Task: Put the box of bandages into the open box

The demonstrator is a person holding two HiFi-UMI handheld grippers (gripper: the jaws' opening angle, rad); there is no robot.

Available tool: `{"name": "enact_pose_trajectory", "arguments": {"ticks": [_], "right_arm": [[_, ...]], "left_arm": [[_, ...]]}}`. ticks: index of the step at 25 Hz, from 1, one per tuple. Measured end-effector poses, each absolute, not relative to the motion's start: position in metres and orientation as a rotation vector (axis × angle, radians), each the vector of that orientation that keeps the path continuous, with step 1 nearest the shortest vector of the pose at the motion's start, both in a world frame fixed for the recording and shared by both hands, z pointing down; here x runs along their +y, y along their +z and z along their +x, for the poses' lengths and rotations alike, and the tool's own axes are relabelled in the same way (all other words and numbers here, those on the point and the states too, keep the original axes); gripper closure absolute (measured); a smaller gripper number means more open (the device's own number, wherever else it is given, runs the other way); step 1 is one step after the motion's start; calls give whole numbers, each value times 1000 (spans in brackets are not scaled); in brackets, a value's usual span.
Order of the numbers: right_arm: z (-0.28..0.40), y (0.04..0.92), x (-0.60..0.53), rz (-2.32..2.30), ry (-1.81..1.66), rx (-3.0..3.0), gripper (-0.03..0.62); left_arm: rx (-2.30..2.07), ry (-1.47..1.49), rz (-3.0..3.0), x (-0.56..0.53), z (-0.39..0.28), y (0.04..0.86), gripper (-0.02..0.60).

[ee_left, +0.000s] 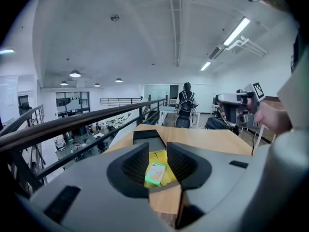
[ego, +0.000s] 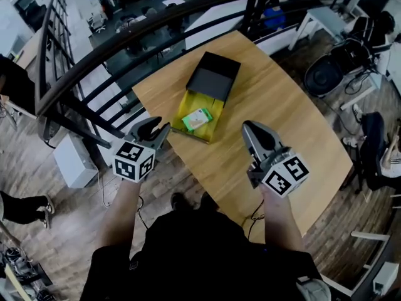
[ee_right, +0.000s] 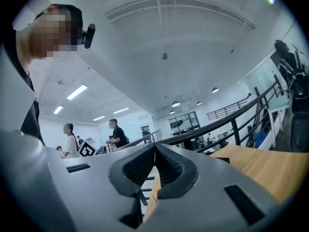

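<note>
The green and white box of bandages (ego: 197, 118) (ee_left: 155, 173) lies inside the open yellow box (ego: 187, 103) (ee_left: 158, 156) on the wooden table (ego: 282, 111). The yellow box's black lid part (ego: 214, 75) (ee_left: 147, 136) stands open at its far end. My left gripper (ego: 156, 126) (ee_left: 158, 147) hangs in the air near the table's left edge, short of the yellow box; its jaws stand a little apart with nothing between them. My right gripper (ego: 245, 126) (ee_right: 155, 147) hovers over the table to the right of the yellow box, jaw tips together and empty.
A dark curved railing (ego: 156, 24) runs round the table's far and left sides. A white box (ego: 74, 162) sits on the floor at the left. Chairs and dark bags (ego: 332, 74) stand at the right. Two people (ee_right: 116, 132) stand far off in the right gripper view.
</note>
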State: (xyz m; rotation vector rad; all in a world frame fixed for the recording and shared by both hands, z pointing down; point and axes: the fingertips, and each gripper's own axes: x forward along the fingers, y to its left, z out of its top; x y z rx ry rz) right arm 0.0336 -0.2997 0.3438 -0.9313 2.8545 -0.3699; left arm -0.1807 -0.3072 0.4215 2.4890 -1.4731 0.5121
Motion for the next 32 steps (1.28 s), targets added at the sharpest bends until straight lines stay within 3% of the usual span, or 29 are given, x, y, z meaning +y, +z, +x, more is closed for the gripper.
{"name": "enact_pose_trajectory", "arguments": {"ticks": [12,23,32], "right_arm": [[10,293,-301,-989,-172,2846,559],[1,258,-288,-1008,-45,2802,559],[2,272,-293,-1047,-62,2799,559]], "left_arm": [[-1658,379,2499,-290,-247,358,545],[-1817,152,2442,-278,-282,318,552],[-1846,161,2437,-282,-294,317,554]]}}
